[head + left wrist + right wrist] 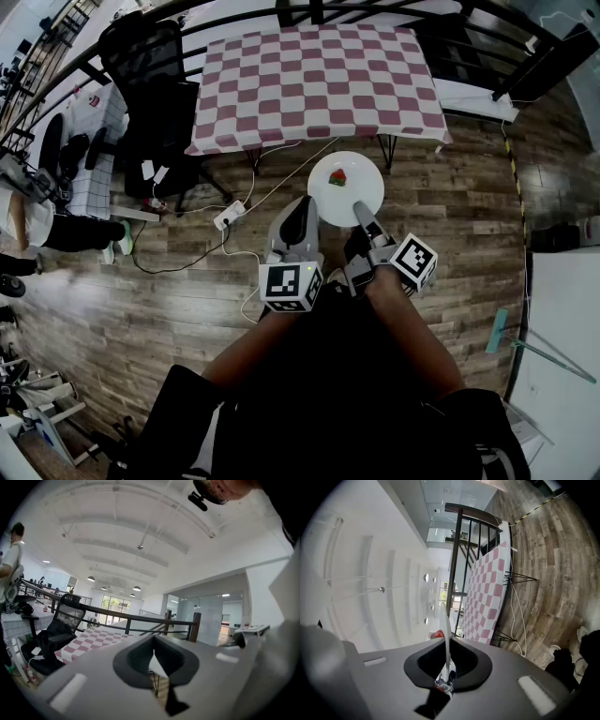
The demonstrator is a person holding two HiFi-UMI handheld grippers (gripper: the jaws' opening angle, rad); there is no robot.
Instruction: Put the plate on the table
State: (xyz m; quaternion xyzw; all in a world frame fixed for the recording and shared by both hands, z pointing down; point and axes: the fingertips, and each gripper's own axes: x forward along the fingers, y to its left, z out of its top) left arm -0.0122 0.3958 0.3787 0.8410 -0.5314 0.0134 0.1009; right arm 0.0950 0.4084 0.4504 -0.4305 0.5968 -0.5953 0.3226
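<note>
Gripping the plate [362, 184] by its near rim, the right tool [358, 207] is held short of the bench [319, 84]; the left tool [307, 203] is closed on nothing.

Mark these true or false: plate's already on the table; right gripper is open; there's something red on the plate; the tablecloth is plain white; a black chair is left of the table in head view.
1. Plate on the table: false. The plate is held over the wood floor, short of the table.
2. Right gripper open: false. The right gripper is shut on the plate's rim.
3. Something red on the plate: true, a small red item.
4. Plain white cloth: false, it is red-and-white checked.
5. Black chair left of the table: true.
</note>
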